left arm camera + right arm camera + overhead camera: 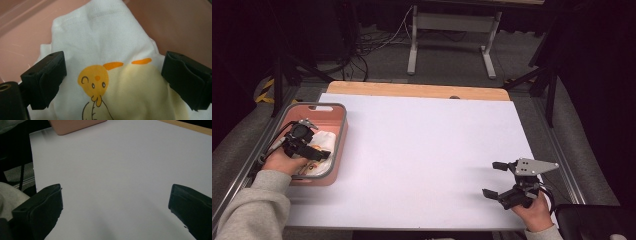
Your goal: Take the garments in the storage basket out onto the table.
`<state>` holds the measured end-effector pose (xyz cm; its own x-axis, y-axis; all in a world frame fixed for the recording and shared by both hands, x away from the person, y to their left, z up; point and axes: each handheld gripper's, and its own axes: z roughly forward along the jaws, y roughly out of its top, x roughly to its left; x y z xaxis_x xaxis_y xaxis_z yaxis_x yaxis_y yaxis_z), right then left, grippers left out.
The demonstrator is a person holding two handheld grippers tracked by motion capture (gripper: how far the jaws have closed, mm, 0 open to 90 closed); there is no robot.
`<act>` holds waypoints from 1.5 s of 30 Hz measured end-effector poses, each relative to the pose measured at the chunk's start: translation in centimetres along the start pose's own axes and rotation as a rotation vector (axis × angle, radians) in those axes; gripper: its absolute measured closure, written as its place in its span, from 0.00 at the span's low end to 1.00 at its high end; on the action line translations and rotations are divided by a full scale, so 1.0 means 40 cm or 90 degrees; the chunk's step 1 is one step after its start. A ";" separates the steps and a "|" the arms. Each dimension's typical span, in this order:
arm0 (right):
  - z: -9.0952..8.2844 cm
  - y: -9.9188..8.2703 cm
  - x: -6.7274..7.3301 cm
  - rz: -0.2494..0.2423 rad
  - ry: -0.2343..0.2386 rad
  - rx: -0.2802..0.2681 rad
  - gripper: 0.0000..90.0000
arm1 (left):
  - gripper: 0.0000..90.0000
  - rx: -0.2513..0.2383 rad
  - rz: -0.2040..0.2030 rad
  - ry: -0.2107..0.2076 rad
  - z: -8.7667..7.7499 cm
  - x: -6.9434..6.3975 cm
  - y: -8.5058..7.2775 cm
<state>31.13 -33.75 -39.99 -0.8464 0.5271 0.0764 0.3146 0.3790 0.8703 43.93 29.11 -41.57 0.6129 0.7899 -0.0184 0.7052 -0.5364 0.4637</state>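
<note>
A pink plastic bin (339, 140) stands at the table's left edge, and a folded white cloth (324, 140) with a yellow chick print (93, 81) lies in it. My left gripper (314, 152) hangs inside the bin just over the cloth, open, its jaws spread wide on either side of the print; I cannot tell whether the pads (47, 75) touch the fabric. My right gripper (493, 179) is near the table's front right, open, with nothing between its fingers (42, 207), aimed across the bare white surface.
The white table top (427, 145) has a wooden strip (412, 90) along its far edge. A corner of the pink bin (75, 125) sits far off in the right gripper view. Metal frame legs and cables are on the floor behind the table.
</note>
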 end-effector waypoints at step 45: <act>-0.007 0.002 0.003 -0.004 0.004 -0.011 0.00 | 0.68 0.049 -0.004 -0.067 0.033 0.004 0.000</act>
<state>30.94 -33.88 -39.78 -0.8513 0.5196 0.0734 0.3012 0.3692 0.8792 44.51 28.84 -42.73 0.6395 0.7600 -0.1162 0.7321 -0.5558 0.3939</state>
